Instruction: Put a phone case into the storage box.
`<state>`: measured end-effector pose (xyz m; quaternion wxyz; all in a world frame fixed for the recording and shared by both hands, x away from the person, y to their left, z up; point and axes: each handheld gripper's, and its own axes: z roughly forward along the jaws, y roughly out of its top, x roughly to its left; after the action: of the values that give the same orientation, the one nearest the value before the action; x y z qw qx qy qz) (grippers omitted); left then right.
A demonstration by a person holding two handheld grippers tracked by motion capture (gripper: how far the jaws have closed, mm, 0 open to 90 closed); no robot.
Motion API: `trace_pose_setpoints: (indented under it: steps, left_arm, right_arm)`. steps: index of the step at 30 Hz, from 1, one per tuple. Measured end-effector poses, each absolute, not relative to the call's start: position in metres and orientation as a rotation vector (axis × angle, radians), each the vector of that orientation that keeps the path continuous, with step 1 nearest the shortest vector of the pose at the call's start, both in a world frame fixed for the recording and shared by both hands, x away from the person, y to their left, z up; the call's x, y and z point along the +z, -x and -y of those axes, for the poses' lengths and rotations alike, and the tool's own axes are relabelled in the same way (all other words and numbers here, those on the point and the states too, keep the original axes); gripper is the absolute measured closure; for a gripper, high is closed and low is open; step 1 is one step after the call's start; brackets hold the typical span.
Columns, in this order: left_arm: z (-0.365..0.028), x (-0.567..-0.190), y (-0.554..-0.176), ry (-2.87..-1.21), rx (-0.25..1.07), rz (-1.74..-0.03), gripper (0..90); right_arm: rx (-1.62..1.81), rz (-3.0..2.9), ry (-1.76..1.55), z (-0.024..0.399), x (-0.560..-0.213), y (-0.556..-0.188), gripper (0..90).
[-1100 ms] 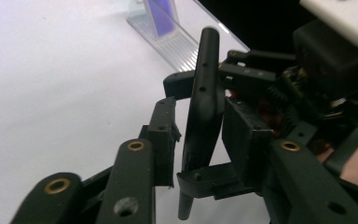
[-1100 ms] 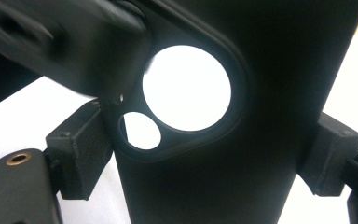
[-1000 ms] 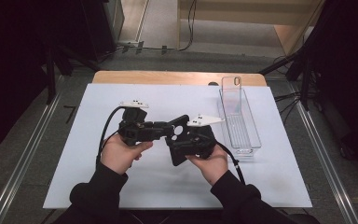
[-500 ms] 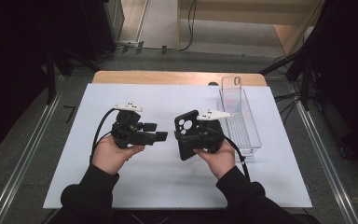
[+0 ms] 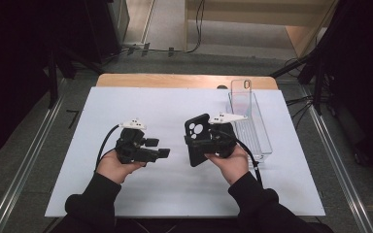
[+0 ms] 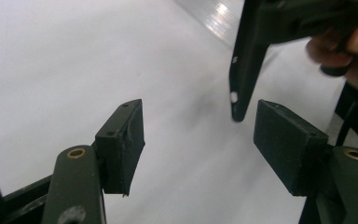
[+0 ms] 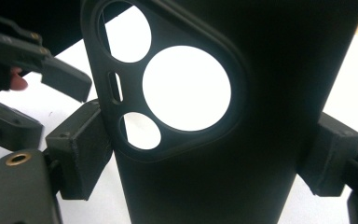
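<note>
From the high view, the right tongs (image 5: pixel 205 145) grip a black soft-plastic phone case with a cluster of round camera cut-outs (image 5: pixel 199 139), holding it upright on edge above the white desk (image 5: pixel 175 194), right of the desk's middle. The left tongs (image 5: pixel 161 148) lie level in the person's left hand (image 5: pixel 114 167), pointing toward the case but apart from it, with nothing between the jaws, which have just been opening. Behind the right hand stands a clear rectangular plastic bin (image 5: pixel 260 138), and a clear transparent phone case (image 5: pixel 241 97) leans upright at its far end. In the left gripper view, the left tongs (image 6: pixel 198 135) stand released, their two black pads spread wide over bare white desk; the black case (image 6: pixel 244 70) hangs edge-on beyond them, near the right pad but untouched, held from above by the other tongs. In the right gripper view, the right tongs (image 7: pixel 205 154) are clenched on the black case (image 7: pixel 242 154), one pad pressing each long edge just below the camera cut-outs, and white desk shows through the holes.
</note>
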<state>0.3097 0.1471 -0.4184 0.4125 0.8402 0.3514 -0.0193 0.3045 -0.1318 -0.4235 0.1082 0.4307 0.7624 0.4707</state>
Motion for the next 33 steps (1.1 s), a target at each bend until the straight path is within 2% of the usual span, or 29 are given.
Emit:
trace_pose_setpoints:
  steps: [17, 33]
  left_arm:
    - [-0.177, -0.451, -0.29, -2.147, -0.055, -0.854, 33.6]
    - [-0.191, -0.455, -0.286, -2.119, -0.04, -0.911, 33.6]
  right_arm:
    - [1.417, -2.267, -1.261, 0.151, -0.409, -0.309, 14.1]
    - [1.446, -2.226, -1.256, 0.183, -0.376, -0.317, 14.1]
